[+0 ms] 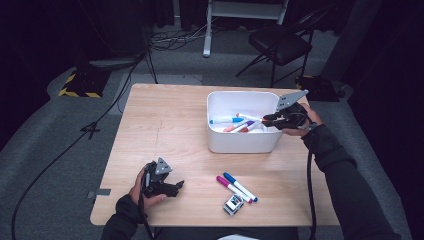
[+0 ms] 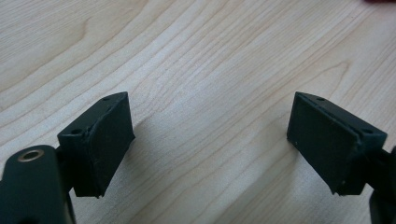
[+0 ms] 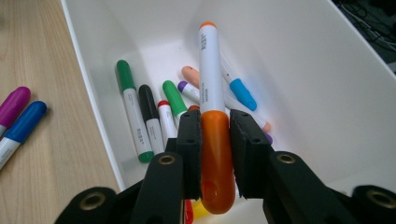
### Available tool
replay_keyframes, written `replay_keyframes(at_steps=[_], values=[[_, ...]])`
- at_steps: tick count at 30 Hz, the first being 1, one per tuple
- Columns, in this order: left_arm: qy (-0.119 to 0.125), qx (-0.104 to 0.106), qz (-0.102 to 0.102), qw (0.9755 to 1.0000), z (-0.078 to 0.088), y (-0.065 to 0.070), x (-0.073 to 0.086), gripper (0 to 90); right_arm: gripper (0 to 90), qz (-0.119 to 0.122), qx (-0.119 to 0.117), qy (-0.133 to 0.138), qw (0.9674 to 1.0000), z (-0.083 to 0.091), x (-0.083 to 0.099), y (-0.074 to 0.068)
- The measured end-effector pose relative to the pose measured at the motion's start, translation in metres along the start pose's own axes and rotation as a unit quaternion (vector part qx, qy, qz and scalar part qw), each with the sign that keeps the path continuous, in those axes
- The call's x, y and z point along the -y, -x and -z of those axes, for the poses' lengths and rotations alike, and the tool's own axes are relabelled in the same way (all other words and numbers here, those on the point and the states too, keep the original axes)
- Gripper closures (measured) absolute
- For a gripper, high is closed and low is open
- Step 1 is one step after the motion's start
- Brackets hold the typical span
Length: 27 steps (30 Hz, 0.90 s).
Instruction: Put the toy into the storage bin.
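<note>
the jaws of the right gripper (image 3: 215, 154) are clamped on the orange cap end of an orange-capped marker (image 3: 212, 93), whose white barrel sticks out over the inside of the white bin (image 1: 220, 142). the bin sits toward the counter's far right corner and already holds a loose pile of markers (image 3: 154, 116) in green, black, red, blue and purple. the grip is only on the smooth rounded cap, so the marker could pivot or slip out early, or the cap could pull loose. let go too high, it may bounce off the pile or the bin wall. the left gripper (image 1: 162, 182) rests near the counter's (image 2: 196, 56) near left corner, jaws open and empty. a pink marker (image 1: 227, 186) and a blue marker (image 1: 241, 187) lie near the front edge beside a small clip (image 1: 233, 204), close enough for a trailing cable to nudge them off.
</note>
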<state>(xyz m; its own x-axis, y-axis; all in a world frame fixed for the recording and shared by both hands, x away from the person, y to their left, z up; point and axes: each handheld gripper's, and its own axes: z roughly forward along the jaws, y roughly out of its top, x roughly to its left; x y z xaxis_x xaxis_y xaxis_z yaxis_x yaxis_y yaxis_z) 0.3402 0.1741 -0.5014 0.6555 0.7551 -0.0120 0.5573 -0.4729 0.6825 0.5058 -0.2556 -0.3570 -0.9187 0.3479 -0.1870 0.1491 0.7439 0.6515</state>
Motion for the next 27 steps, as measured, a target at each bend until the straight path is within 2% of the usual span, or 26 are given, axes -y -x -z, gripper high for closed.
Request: replay_keyframes(at_steps=[5, 9, 14, 15, 17, 23, 27], values=[[0.000, 0.000, 0.000, 1.0000, 0.000, 0.000, 0.000, 14.8, 75.1, -0.002, -0.009, -0.019, 0.9998, -0.002, 0.002, 0.001], [0.000, 0.000, 0.000, 1.0000, 0.000, 0.000, 0.000, 14.7, 75.1, 0.006, -0.007, -0.041, 0.9991, 0.001, 0.004, 0.002], [0.000, 0.000, 0.000, 1.0000, 0.000, 0.000, 0.000, 14.8, 75.0, -0.001, -0.005, -0.057, 0.9984, 0.007, 0.009, 0.005], [0.000, 0.000, 0.000, 1.0000, 0.000, 0.000, 0.000, 14.7, 75.0, 0.004, -0.003, -0.071, 0.9975, 0.009, 0.009, 0.006], [0.000, 0.000, 0.000, 1.0000, 0.000, 0.000, 0.000, 14.7, 75.0, 0.006, 0.001, -0.078, 0.9969, 0.012, 0.010, 0.007], [0.000, 0.000, 0.000, 1.0000, 0.000, 0.000, 0.000, 14.7, 75.3, 0.000, -0.004, -0.081, 0.9967, 0.014, 0.012, 0.009], [0.000, 0.000, 0.000, 1.0000, 0.000, 0.000, 0.000, 14.7, 72.5, 0.002, 0.006, -0.080, 0.9967, 0.015, 0.011, 0.008]])
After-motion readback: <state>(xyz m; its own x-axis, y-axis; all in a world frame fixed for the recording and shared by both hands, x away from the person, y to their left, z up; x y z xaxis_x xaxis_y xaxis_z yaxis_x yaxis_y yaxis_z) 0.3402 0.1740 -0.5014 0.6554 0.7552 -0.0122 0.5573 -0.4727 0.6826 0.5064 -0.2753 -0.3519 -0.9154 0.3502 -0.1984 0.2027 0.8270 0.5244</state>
